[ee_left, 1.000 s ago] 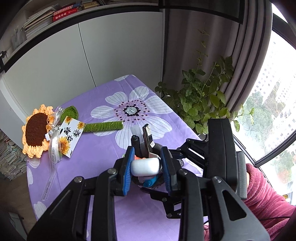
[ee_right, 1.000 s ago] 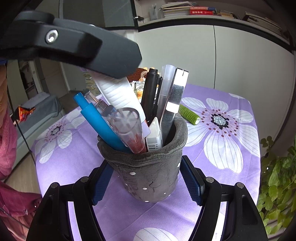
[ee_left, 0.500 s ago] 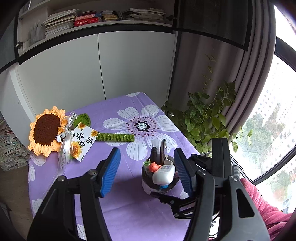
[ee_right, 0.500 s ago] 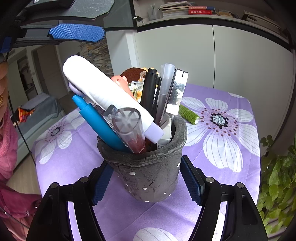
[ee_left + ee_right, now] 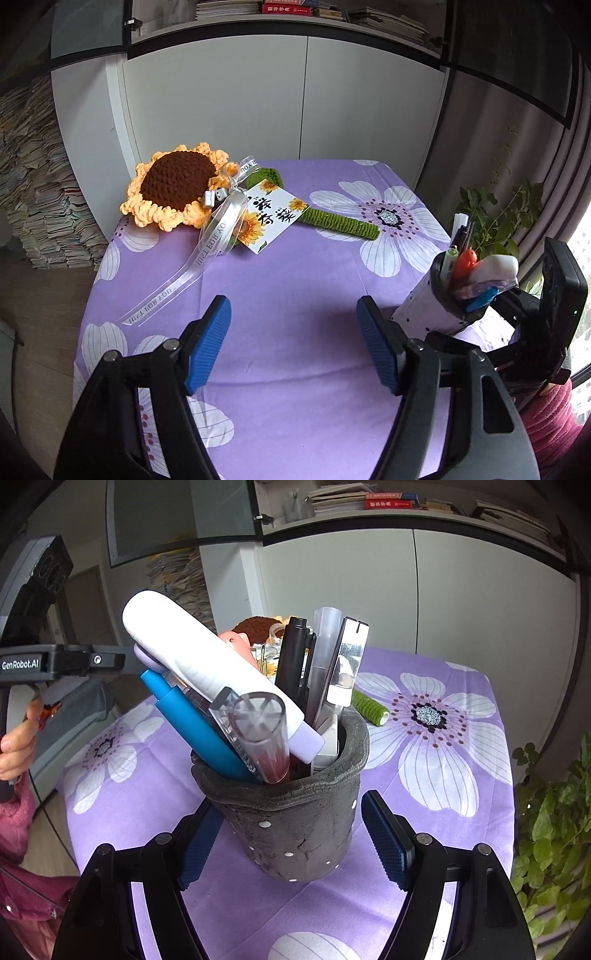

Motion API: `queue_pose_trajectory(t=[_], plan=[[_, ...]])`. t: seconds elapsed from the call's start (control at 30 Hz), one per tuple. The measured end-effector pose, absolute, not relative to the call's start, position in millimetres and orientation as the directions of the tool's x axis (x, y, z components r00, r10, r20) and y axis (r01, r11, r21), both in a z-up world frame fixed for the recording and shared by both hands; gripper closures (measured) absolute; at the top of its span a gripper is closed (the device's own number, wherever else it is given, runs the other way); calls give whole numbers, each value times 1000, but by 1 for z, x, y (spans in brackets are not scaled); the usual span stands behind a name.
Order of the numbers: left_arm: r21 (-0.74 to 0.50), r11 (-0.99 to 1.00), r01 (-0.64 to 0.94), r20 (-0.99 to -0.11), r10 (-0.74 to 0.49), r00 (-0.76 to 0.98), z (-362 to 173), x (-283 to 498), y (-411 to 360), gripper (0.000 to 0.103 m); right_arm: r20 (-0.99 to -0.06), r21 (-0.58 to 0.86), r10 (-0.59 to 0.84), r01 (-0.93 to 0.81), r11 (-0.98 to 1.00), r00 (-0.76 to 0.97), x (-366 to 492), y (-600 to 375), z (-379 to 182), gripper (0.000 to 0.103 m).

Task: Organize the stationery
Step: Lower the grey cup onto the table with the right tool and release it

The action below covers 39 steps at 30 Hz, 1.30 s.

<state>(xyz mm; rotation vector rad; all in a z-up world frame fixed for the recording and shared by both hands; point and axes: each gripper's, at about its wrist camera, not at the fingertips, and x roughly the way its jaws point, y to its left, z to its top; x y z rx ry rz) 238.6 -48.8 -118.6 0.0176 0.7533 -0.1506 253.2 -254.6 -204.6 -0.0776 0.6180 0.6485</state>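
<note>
A grey pen holder (image 5: 291, 823) stands on the purple flowered tablecloth (image 5: 424, 849). It holds a white stick-shaped item (image 5: 192, 653), a blue pen (image 5: 192, 720), a clear tube (image 5: 262, 734), a black pen (image 5: 291, 657) and a silvery strip (image 5: 347, 664). My right gripper (image 5: 291, 830) straddles the holder. Its jaws are opening, and a thin gap shows at the right pad (image 5: 388, 842). My left gripper (image 5: 293, 339) hovers over bare cloth to the left of the holder (image 5: 424, 314). Its jaws are opening with nothing between them.
A crochet sunflower (image 5: 173, 188) with a ribbon (image 5: 207, 251), a printed card (image 5: 269, 218) and a green stem (image 5: 343, 221) lies at the far side. A potted plant (image 5: 498, 221) stands off the right edge. Paper stacks (image 5: 37, 184) and white cupboards are behind.
My left gripper let go of the white item, which now leans in the holder, then opened wide and drew back to the left. The right jaws spread slightly off the holder.
</note>
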Motion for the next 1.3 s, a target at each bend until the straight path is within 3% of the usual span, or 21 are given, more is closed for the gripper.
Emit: queue_pose_trajectory(t=[0.37, 0.7, 0.73, 0.77, 0.9, 1.07, 1.3], plan=[[-30, 983, 180, -695, -149, 703, -141, 231, -45, 27, -554, 205, 478, -445, 872, 682, 248, -257, -191, 18], [-67, 977, 200, -699, -189, 690, -148, 228, -31, 27, -604, 145, 373, -363, 920, 704, 255, -230, -194, 18], [-70, 977, 203, -698, -193, 689, -148, 228, -29, 27, -613, 147, 363, -351, 925, 702, 257, -228, -196, 20], [-74, 976, 205, -698, -198, 688, -148, 228, -27, 27, -619, 151, 351, -332, 931, 703, 259, -229, -198, 28], [-79, 972, 222, -693, -213, 688, -148, 228, -21, 27, -609, 176, 335, -289, 941, 719, 256, -232, -191, 29], [-92, 970, 227, -682, -227, 695, -148, 229, -12, 27, -571, 54, 287, -313, 948, 770, 241, -211, -171, 29], [-77, 982, 170, -669, -177, 722, -154, 226, 18, 26, -600, 16, 277, -335, 942, 750, 250, -182, -164, 29]])
